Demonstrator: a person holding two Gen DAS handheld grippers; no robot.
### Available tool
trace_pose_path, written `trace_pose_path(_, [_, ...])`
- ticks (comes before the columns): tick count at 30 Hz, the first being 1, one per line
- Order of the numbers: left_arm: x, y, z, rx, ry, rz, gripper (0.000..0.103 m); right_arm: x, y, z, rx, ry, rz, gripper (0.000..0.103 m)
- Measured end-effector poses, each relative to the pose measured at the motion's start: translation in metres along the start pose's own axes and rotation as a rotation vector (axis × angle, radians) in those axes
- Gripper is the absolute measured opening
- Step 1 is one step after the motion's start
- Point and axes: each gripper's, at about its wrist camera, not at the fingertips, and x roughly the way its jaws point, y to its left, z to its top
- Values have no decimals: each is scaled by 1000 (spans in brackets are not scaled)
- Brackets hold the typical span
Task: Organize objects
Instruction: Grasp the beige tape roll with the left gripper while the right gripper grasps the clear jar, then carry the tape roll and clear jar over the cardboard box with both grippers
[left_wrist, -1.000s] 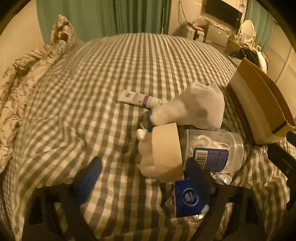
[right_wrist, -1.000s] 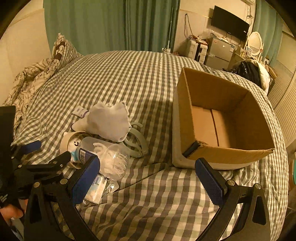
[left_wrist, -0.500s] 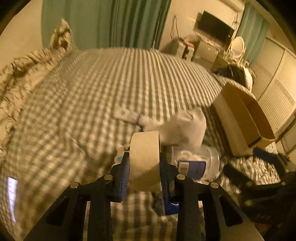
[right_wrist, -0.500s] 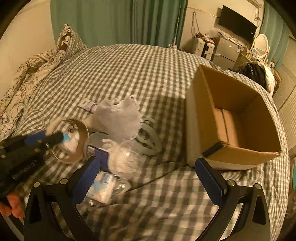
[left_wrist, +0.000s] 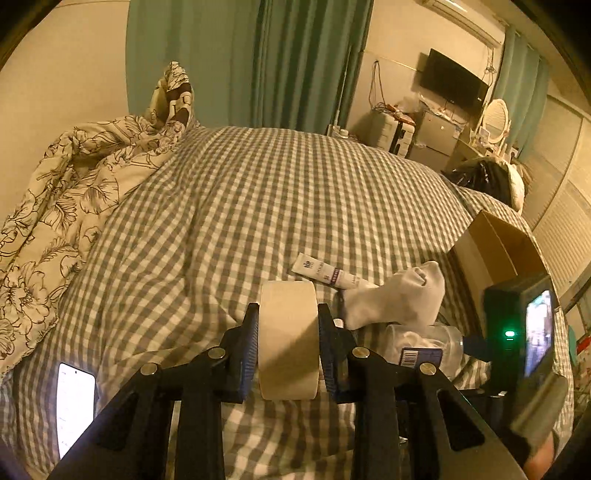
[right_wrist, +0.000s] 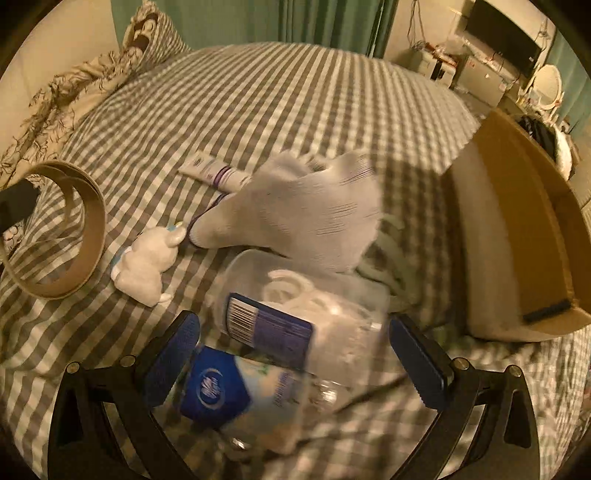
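Note:
My left gripper (left_wrist: 287, 325) is shut on a roll of beige tape (left_wrist: 288, 339) and holds it above the checked bed; the roll also shows in the right wrist view (right_wrist: 55, 232). My right gripper (right_wrist: 295, 350) is open, its fingers on either side of a clear plastic jar (right_wrist: 306, 314) with a blue label. A blue wipes packet (right_wrist: 221, 391) lies under it. A white glove (right_wrist: 295, 218), a tube (right_wrist: 214, 171) and a small white plush toy (right_wrist: 147, 262) lie beyond. An open cardboard box (right_wrist: 517, 240) stands to the right.
A lit phone (left_wrist: 75, 402) lies on the bed at the left. A floral duvet (left_wrist: 55, 206) is bunched at the left edge. A pale green ring-shaped thing (right_wrist: 388, 258) lies beside the glove. Furniture stands beyond the bed.
My left gripper closed on the tape roll and lifted it off the bed. My right gripper moved left and down until its open fingers bracket the clear jar.

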Motion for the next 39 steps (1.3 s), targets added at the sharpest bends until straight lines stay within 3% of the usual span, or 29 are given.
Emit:
trace_pose_path(6, [7,0,-7,5,29,7,30,21,2,0,-5,33,-72,100])
trace_pose_path(16, [-17,-15,-18,55,13,-3,30,-7,1,-9,-3,-53,-19,98])
trace_pose_path(29, [-83,-47,-8,126,-115,-9,30,-116,-24,-28,25,-286,13,98])
trace_pose_path(35, [-107,-103,12,225,-187,-61,30,-190,-73,-25,56,-432,-30,98])
trace_pose_path(39, [-110,-156,27,306,-220,-109,30,-221,-119,-20,97,-472,-74,98])
